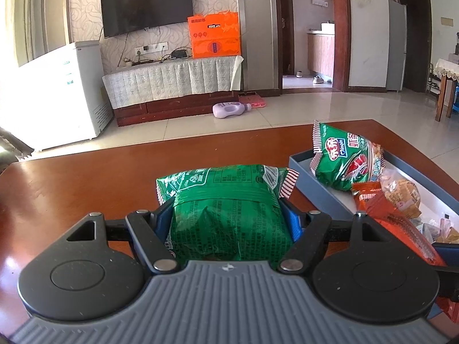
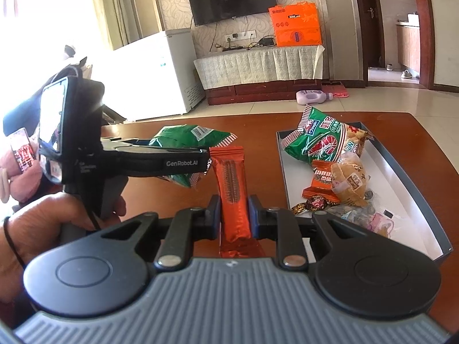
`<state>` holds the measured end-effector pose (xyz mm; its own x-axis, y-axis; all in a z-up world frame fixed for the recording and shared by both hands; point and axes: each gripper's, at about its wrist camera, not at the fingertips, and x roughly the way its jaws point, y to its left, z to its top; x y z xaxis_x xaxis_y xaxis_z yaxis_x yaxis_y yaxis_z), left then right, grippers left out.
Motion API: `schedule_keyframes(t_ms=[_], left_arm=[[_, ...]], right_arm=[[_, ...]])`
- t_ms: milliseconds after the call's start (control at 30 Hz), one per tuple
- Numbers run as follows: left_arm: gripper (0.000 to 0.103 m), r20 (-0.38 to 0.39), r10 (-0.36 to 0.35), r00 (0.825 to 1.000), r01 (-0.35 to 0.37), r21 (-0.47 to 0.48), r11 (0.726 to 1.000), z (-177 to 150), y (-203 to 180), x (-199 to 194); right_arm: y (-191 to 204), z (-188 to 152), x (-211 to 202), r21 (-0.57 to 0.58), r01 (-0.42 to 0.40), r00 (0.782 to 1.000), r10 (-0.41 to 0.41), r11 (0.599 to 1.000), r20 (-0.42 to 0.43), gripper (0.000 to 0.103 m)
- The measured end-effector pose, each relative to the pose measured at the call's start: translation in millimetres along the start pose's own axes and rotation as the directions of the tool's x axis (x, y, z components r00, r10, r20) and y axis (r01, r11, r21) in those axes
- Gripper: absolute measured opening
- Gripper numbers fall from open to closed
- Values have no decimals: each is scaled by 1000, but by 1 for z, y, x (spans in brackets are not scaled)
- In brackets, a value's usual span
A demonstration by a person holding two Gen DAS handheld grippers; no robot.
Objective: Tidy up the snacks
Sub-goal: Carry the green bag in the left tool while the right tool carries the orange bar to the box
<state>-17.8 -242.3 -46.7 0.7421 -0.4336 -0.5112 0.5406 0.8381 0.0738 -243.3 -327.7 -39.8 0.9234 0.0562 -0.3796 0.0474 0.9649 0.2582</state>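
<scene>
Left gripper (image 1: pixel 228 215) is clamped on a green snack bag (image 1: pixel 226 200), blue pads pressed into both sides, above the brown table (image 1: pixel 86 177). Right gripper (image 2: pixel 234 215) is closed on an orange wrapper bar (image 2: pixel 231 189), upright betw. its pads – lower end cut off by the gripper body. Just right of both sits the grey tray (image 2: pixel 401 180), w/ a second green bag (image 2: pixel 321 140) leaning at its far end, a bun (image 2: pixel 350 180) and small candies, some too blurred to name. Table's far edge gives onto tiled floor (image 1: pixel 287 106), a purple bottle (image 1: pixel 229 109) lying on it – beyond, TV (image 1: pixel 146 4), orange box (image 1: pixel 213 35), white freezer (image 1: pixel 66 91).
</scene>
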Motion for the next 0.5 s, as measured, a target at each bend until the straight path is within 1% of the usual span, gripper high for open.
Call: schedule_keyframes(t_ms=[500], left_arm=[[77,23,-40,999,40,8,999,8,-21,-2]], right_arm=[[-9,3,-12,12,14,1000,-14,1000,18,24]])
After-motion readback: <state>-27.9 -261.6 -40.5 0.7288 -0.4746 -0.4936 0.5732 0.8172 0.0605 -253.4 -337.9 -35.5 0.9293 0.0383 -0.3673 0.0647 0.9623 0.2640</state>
